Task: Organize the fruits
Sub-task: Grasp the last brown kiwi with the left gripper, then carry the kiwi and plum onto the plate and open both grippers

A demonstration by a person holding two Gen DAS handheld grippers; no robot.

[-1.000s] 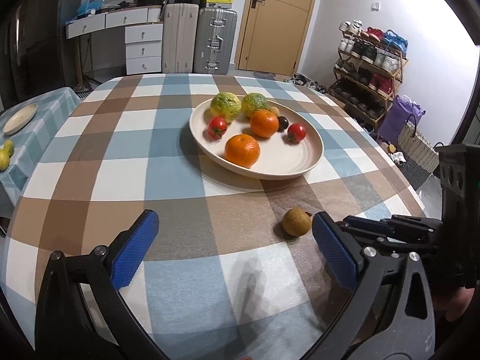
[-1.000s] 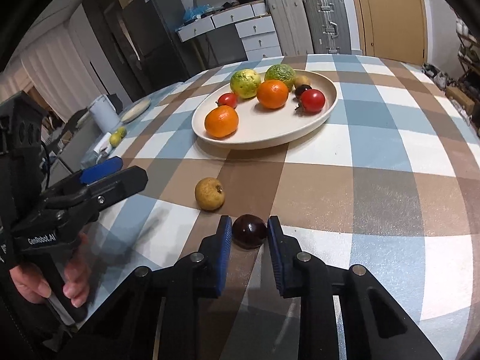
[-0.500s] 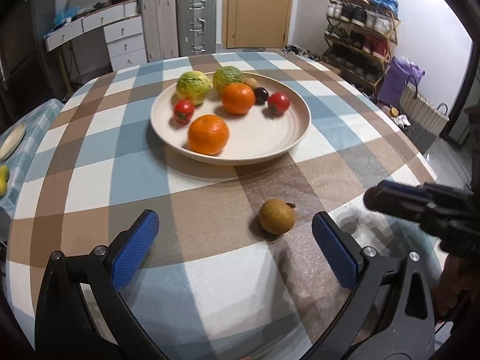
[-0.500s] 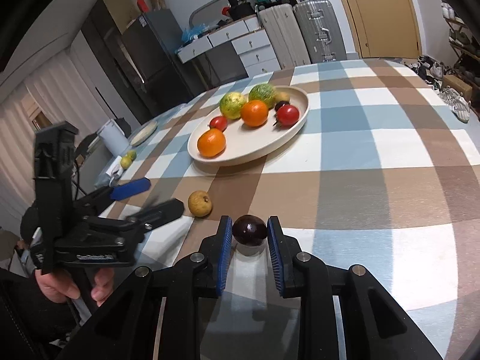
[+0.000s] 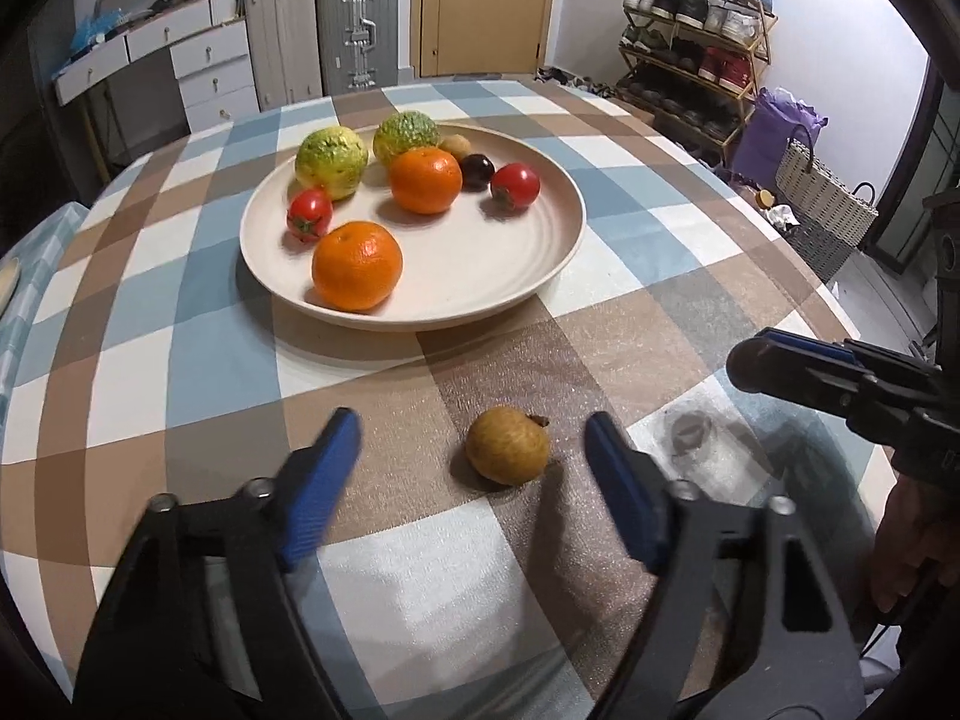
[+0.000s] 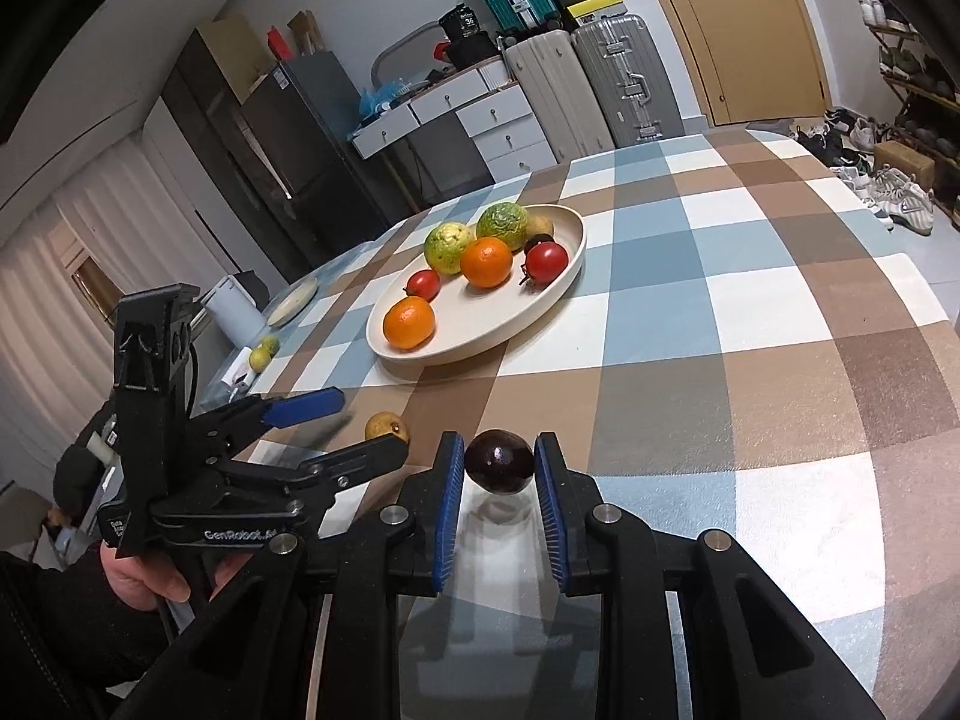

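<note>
A small brown round fruit [image 5: 507,453] lies on the checked tablecloth between the blue fingers of my left gripper [image 5: 471,429]. The jaws are closing and the pads stand clear of it on both sides. My right gripper [image 6: 499,450] is shut on a dark purple fruit [image 6: 499,461], held a little above the cloth. Farther back stands a cream plate [image 5: 558,240] with two oranges, two green-yellow fruits, two tomatoes, a dark fruit and a small brown one. In the right wrist view my left gripper [image 6: 369,423] straddles the brown fruit [image 6: 386,427]. My right gripper [image 5: 756,360] shows at the left wrist view's right edge.
The round table's edge [image 5: 840,324] curves close on the right. Beyond it are a wicker basket [image 5: 822,192] and a shoe rack [image 5: 690,30]. Suitcases [image 5: 354,24] and drawers stand behind. A low side table [image 6: 288,312] at the left carries a plate and yellow fruits.
My left gripper has come closer to the brown fruit and its jaws have narrowed around it. The right gripper has lifted the dark fruit off the cloth.
</note>
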